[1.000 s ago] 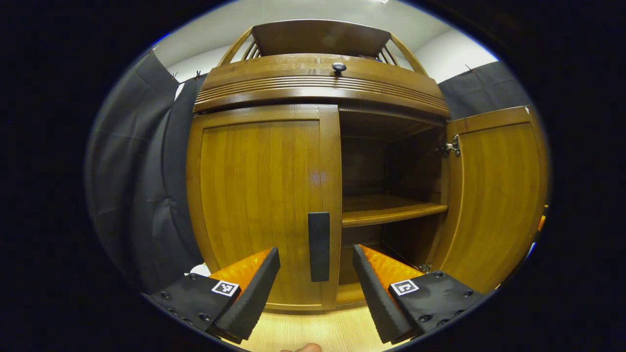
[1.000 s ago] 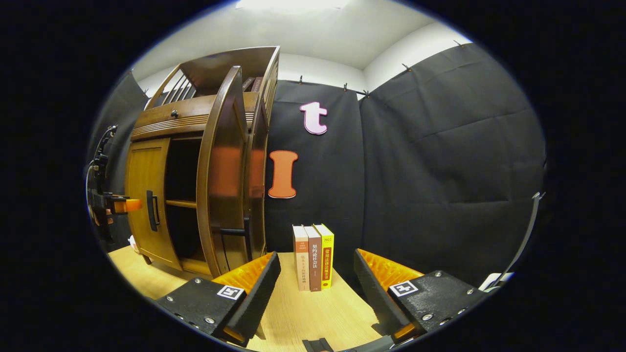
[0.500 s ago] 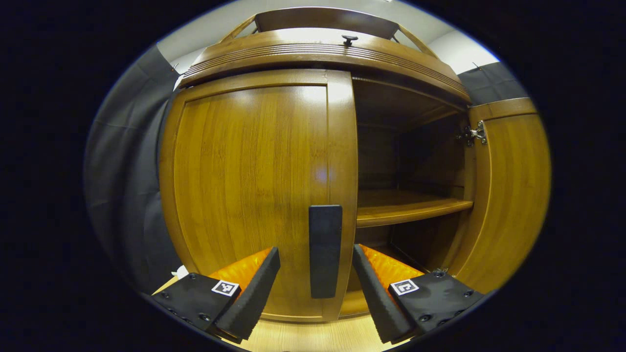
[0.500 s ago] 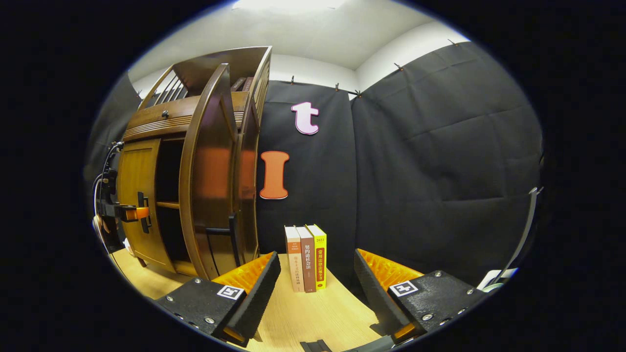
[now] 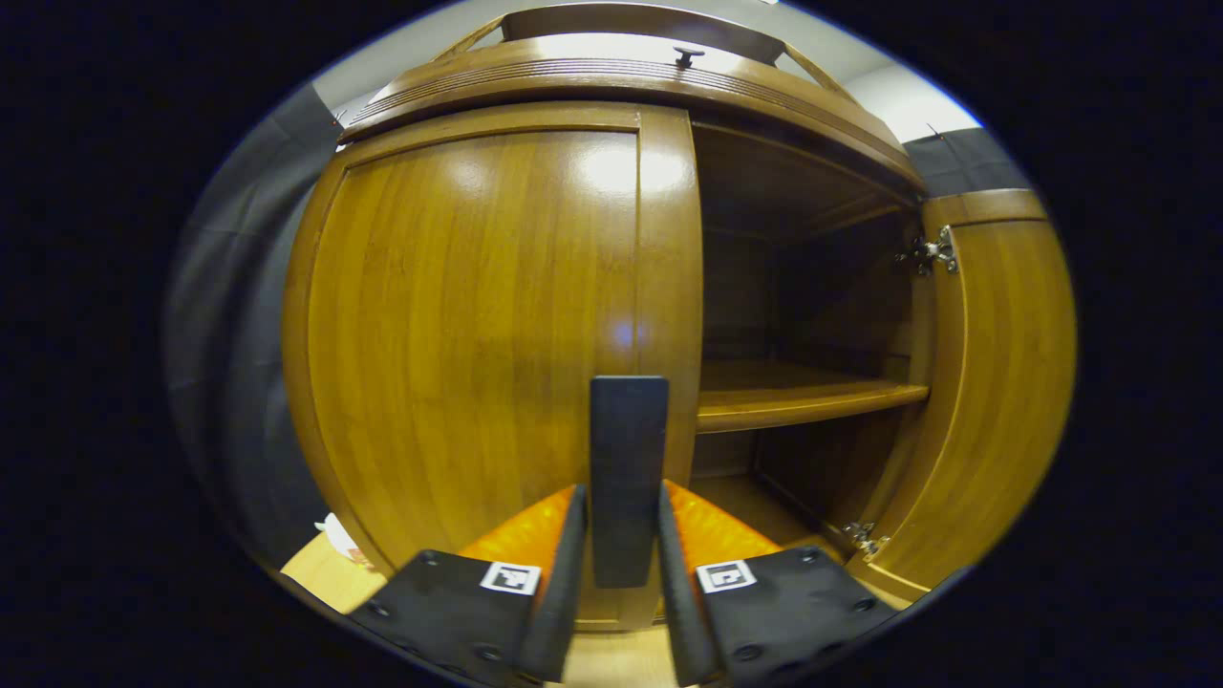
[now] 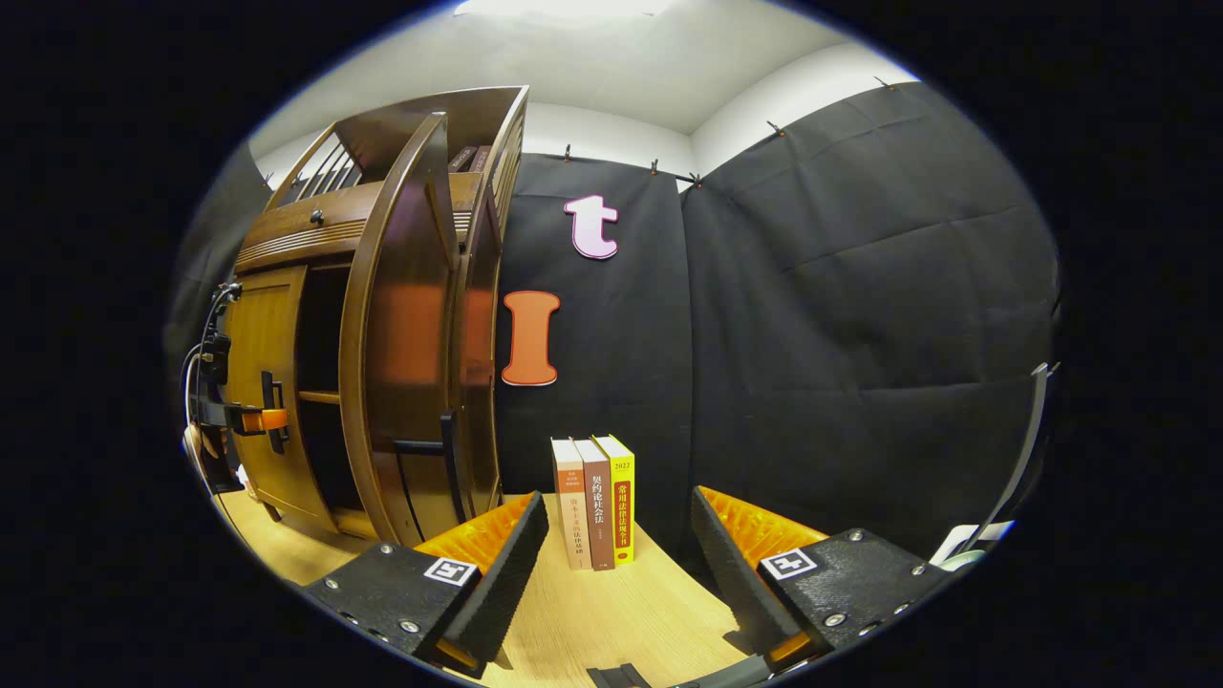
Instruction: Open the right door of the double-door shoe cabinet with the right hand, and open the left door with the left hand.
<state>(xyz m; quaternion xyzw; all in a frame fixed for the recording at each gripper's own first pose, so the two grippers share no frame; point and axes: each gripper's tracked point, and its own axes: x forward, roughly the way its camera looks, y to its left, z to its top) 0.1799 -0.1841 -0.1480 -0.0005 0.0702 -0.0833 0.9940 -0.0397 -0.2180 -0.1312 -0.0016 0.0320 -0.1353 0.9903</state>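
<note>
Closed left gripper (image 5: 621,573) from wide onto handle (image 5: 627,478) of shut left door (image 5: 478,325), ready for pulling, while right gripper (image 6: 611,564) hung wide and empty beside already open right door (image 6: 406,334).

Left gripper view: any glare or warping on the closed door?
Left gripper view: bright glare patches high on the left door, its edges bowed by the fisheye; handle sharp. Right gripper view: right door mirrors an orange blur.
</note>
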